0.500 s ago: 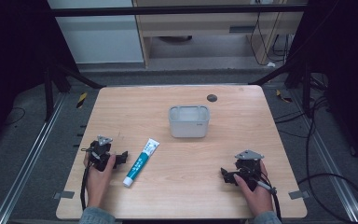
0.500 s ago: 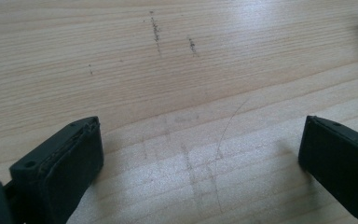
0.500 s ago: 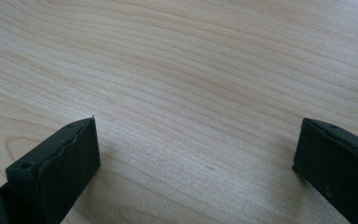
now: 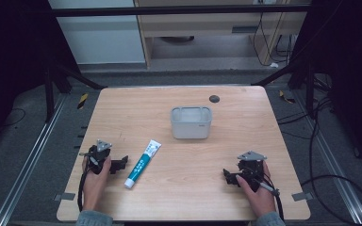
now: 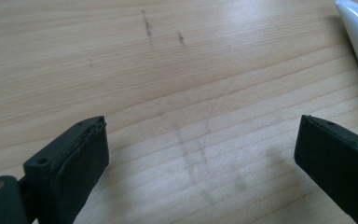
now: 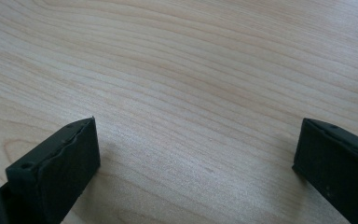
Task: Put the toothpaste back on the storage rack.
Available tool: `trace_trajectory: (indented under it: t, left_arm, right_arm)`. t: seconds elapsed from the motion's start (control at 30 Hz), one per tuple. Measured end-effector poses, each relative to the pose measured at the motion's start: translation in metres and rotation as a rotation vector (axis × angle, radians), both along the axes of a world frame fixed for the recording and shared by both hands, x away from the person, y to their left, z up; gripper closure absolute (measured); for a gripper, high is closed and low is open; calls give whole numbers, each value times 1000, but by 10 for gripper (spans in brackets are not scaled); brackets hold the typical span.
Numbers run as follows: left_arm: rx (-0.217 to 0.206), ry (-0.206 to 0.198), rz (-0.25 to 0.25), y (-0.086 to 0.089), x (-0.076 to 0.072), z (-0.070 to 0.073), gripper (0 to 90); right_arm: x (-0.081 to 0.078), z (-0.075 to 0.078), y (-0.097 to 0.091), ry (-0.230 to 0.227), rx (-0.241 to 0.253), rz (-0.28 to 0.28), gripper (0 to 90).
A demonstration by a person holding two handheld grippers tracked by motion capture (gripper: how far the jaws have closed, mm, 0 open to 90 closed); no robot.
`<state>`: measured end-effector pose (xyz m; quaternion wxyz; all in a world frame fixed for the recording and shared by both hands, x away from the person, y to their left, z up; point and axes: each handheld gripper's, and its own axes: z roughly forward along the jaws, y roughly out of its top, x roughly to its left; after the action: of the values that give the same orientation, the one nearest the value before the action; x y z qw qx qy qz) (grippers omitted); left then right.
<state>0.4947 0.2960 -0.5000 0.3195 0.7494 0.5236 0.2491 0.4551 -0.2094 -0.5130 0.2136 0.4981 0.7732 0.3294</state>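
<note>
- I count one tube (image 4: 142,163) on my table (image 4: 179,197).
- I count one bin (image 4: 191,122), grey.
- I see one dark round spot (image 4: 214,99) near the far edge.
- I work two grippers: a left gripper (image 4: 120,164) and a right gripper (image 4: 228,175), one per hand.
- I count two hands: left hand (image 4: 94,181), right hand (image 4: 257,190).

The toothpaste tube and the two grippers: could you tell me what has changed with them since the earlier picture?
Nothing has visibly changed. The toothpaste tube lies where it was, just right of the left gripper, with the grey tub behind it. The right gripper rests near the table's right front. Both grippers are open and empty.
</note>
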Motion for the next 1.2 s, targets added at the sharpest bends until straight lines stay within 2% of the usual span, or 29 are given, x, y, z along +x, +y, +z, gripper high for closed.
trace_trajectory:
  t: [0.1,0.13,0.23,0.27,0.4,0.6,0.67,0.73,0.8,0.87,1.0,1.07,1.2]
  left_arm:
    - [-43,-35,17,5,-7,7,22]
    - [-42,-37,13,6,-10,9,21]
    - [3,-48,-5,10,-17,14,30]
    - [6,-57,-3,12,-19,17,31]
    - [-57,-83,16,21,-31,26,40]
    - [-8,-84,-7,18,-43,35,26]
    - [32,-70,-4,19,-48,35,25]
    - [37,-55,0,18,-52,35,26]
    - [35,-61,1,16,-54,36,28]
    - [24,-69,-18,7,-55,39,27]
    - [36,-73,-26,-1,-55,43,31]
    - [54,-73,-66,-9,-56,44,32]
    - [49,-76,-87,-15,-59,45,34]
  right_arm:
    - [1,0,0,-2,-2,0,4]
    - [1,0,0,-3,-2,0,4]
    - [1,0,0,-2,0,-2,5]
    - [1,0,0,-2,0,-2,6]
    - [1,0,0,-2,1,-2,5]
    - [1,0,0,-3,-2,0,3]
    - [0,0,0,0,2,1,3]
    - [0,0,0,0,2,-5,4]
    - [0,0,1,0,2,-6,4]
    - [0,0,1,0,2,-5,4]
    - [0,0,0,0,1,-5,4]
    - [0,0,0,-1,-1,3,5]
    - [0,1,-1,9,13,10,8]
